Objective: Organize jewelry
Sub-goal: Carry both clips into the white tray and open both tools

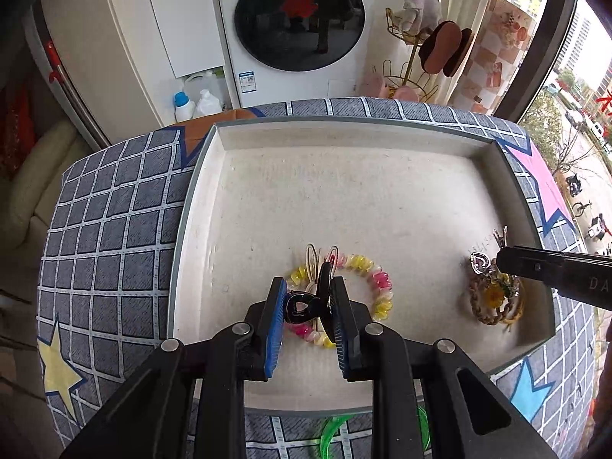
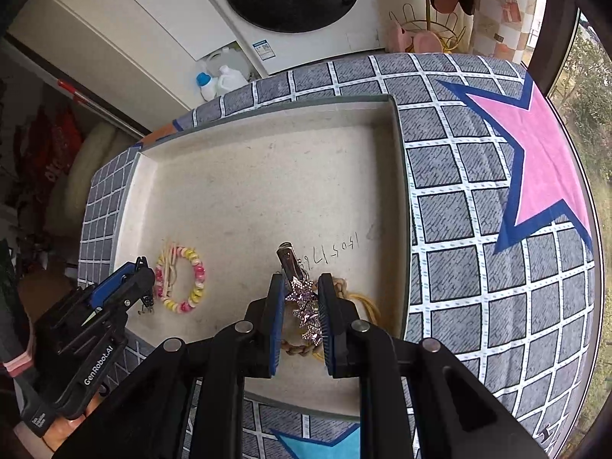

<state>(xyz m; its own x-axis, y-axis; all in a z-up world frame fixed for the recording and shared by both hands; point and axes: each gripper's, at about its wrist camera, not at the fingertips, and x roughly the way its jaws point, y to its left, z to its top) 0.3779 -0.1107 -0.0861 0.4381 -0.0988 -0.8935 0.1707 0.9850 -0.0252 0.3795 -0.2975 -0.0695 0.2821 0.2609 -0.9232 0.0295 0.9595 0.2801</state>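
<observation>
A shallow beige tray [image 1: 344, 137] lies on a grey checked cloth with stars. My left gripper [image 1: 309, 298] is shut on a black claw hair clip [image 1: 306, 304], just above a pink-and-yellow bead bracelet [image 1: 378, 283] and pale hairpins [image 1: 311, 258] in the tray. My right gripper [image 2: 302, 302] is shut on a sparkly purple star hair clip [image 2: 304, 302], over a braided straw band with a yellow flower [image 1: 493, 302] at the tray's right end. The bracelet [image 2: 193, 279] and the left gripper [image 2: 126, 287] show at the left of the right wrist view.
A green bangle [image 1: 331, 434] lies on the cloth by the tray's near edge. Beyond the table stand a washing machine [image 1: 298, 19], detergent bottles [image 1: 183, 105] and a gold rack with slippers [image 1: 440, 48]. A window is on the right.
</observation>
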